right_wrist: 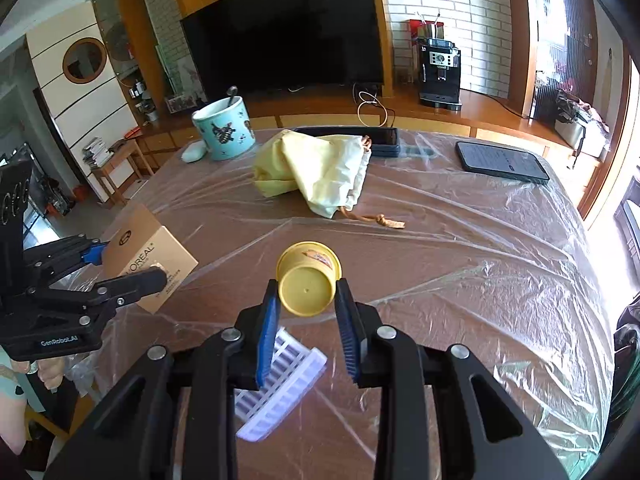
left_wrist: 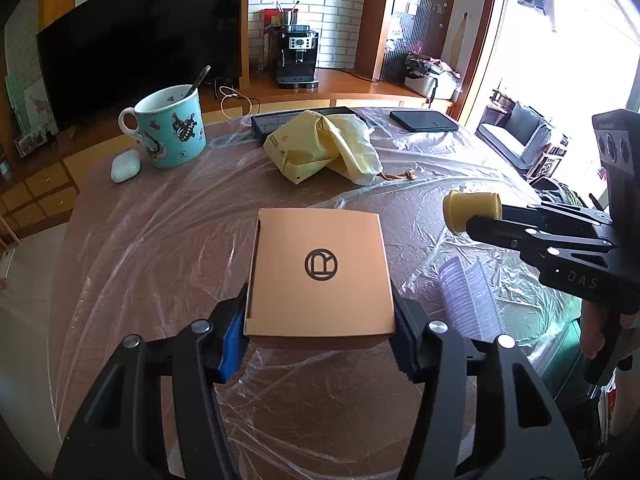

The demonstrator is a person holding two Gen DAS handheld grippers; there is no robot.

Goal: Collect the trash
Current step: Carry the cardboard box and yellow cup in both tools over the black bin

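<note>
Cardboard cosmetics box [left_wrist: 320, 276] is clamped in the left gripper [left_wrist: 320, 332] and the yellow cup [right_wrist: 308, 284] in the right gripper [right_wrist: 308, 312], both above the plastic-covered table [right_wrist: 460, 260]; carry them level, keeping firm pressure.

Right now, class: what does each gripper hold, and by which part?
Left gripper: tan box, pinched across its near side edges. Right gripper: yellow cup, clamped across its sides near the base.

A mug [right_wrist: 225, 133] (spoon inside), phone [right_wrist: 502, 162] and television [right_wrist: 284, 28].
</note>
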